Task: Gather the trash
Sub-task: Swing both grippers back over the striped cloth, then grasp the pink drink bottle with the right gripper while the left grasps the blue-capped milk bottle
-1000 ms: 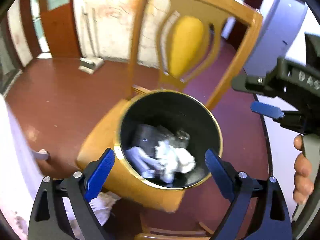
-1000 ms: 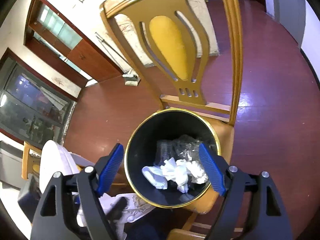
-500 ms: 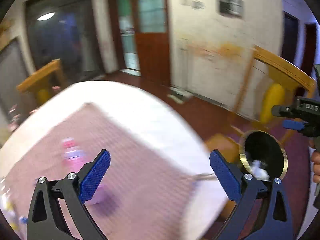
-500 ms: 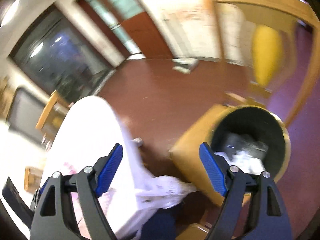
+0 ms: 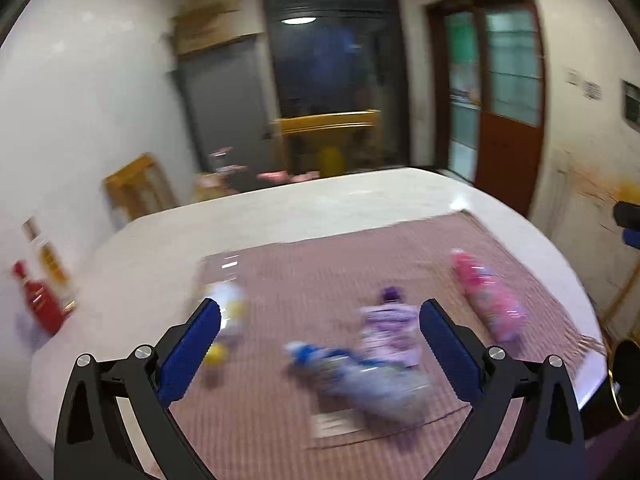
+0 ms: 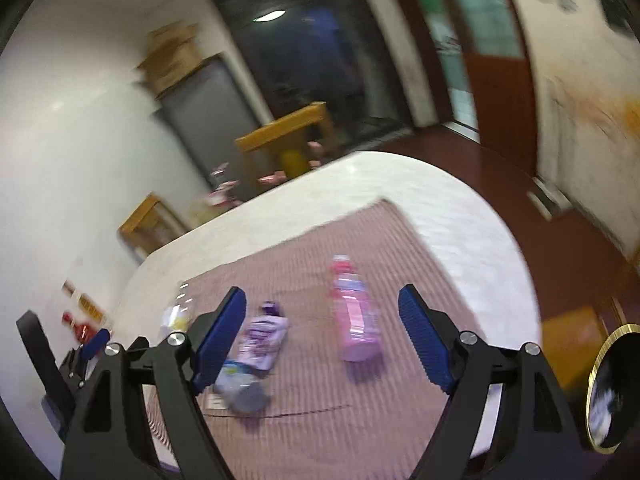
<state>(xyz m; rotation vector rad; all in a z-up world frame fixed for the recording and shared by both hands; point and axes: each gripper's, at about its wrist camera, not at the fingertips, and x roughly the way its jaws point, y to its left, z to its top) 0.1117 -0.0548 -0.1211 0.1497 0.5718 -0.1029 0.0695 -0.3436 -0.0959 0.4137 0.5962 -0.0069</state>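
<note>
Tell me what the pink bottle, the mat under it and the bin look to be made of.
Pink bottle: probably plastic, translucent body with a glossy printed wrap; blur limits certainty.
Mat: looks woven, fabric or reed, matte pinkish-brown with fine parallel ribs.
Bin: dark interior with a shiny gold rim, suggesting metal or metal-trimmed plastic; cannot tell which.

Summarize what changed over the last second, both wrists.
Both grippers swung away from the bin on the chair toward the table, now facing the bottles on the mat: pink bottle, purple bottle, blue bottle. Nothing gripped or released. Left gripper and right gripper stayed open and empty.
</note>
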